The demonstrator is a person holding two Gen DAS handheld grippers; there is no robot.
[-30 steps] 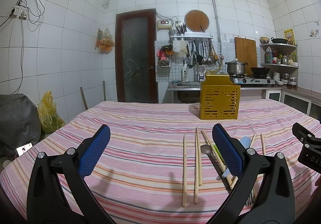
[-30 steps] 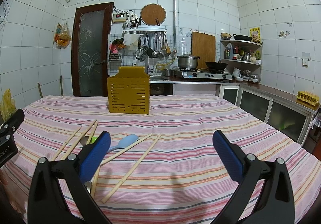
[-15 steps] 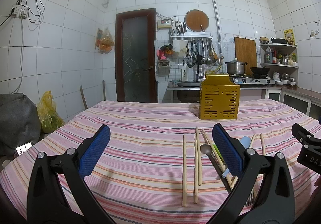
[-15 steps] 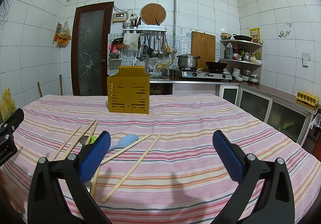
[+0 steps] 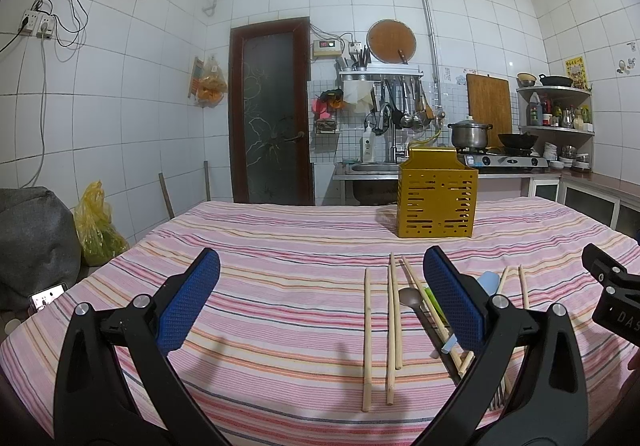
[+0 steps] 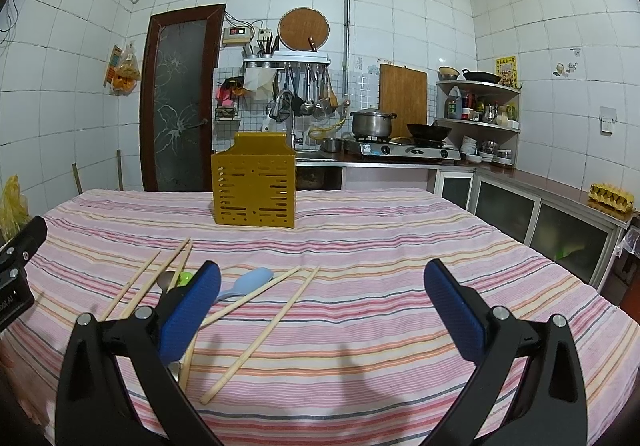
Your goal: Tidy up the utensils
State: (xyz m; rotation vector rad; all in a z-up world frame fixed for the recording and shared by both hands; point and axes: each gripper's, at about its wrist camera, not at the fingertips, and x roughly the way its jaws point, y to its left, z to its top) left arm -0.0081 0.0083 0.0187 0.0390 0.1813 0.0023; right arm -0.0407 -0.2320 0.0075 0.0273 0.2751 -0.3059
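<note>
Both empty: left gripper (image 5: 320, 302) and right gripper (image 6: 322, 304) wide apart; "DAS" lettering.

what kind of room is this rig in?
Most likely a home kitchen: white-tiled walls, a gas stove with a steel pot at the back counter, ladles hanging on a wall rack. The work surface is a table with a pink striped cloth.
</note>
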